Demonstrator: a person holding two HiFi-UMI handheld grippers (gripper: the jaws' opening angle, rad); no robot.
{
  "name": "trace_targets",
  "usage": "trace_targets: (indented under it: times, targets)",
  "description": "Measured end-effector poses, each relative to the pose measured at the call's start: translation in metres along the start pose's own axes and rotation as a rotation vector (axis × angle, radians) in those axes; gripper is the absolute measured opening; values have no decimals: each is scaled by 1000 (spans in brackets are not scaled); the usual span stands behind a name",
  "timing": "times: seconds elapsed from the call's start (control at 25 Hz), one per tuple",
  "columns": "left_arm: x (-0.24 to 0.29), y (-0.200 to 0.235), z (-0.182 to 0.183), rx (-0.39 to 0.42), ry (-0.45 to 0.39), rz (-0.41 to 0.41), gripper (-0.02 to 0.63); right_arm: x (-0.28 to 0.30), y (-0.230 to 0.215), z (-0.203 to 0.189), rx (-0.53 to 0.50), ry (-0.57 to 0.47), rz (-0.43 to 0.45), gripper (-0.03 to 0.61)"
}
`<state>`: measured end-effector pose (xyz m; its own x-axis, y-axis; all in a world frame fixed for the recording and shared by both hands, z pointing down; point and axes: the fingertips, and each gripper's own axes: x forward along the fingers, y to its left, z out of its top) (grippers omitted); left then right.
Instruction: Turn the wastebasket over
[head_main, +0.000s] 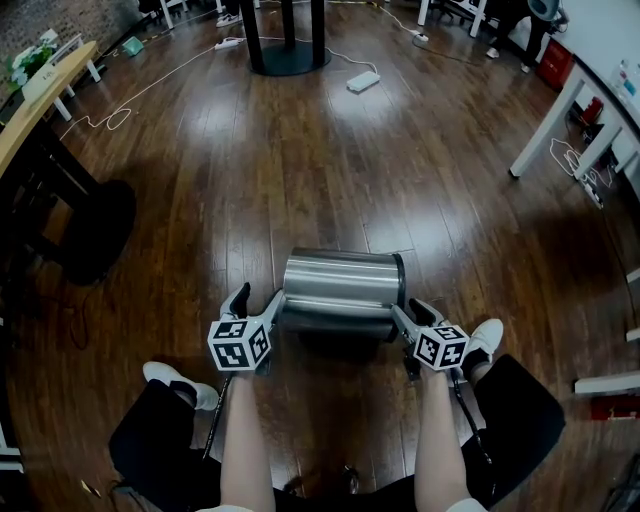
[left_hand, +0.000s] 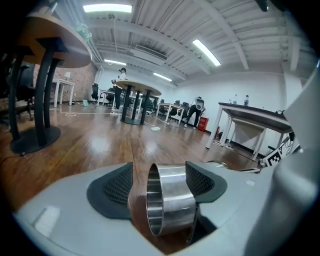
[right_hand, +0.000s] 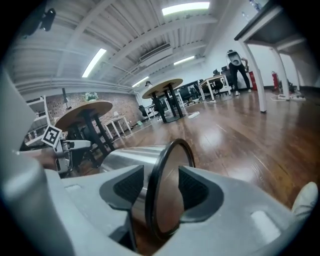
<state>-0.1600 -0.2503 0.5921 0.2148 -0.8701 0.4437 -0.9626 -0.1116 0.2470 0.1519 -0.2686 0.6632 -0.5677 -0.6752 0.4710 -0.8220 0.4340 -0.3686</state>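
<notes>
Head view — wastebasket (head_main: 343, 292), lying sideways on floor (head_main: 300, 150). Your left gripper (head_main: 256, 306): jaws spread astride its open rim. Your right gripper (head_main: 412, 316): jaws apart round its base edge, unpinched — ends flanked, likely for tipping.

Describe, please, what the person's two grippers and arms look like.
Both the left gripper and right gripper are light grey plastic, each carrying a white cube with black square markers. Their fingers bear dark, mesh-textured pads. A thin dark cable trails back beside each forearm. The forearms show no sleeves.
</notes>
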Motion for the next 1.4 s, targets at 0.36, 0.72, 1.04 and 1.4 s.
trace_targets:
  times: [0.36, 0.72, 1.04, 1.4]
  targets:
    - [47, 0, -41, -97, 69, -140, 341, -8, 15, 47, -124, -54, 7, 201]
    - [63, -3, -58, -280, 59, -295, 285, 8, 17, 48, -207, 62, -67, 199]
    - [58, -18, -58, -314, 106, -430, 135, 10, 2, 38, -199, 94, -146, 8]
    - [38, -46, -44, -363, 124, -580, 83, 0, -20, 41, -145, 36, -275, -3]
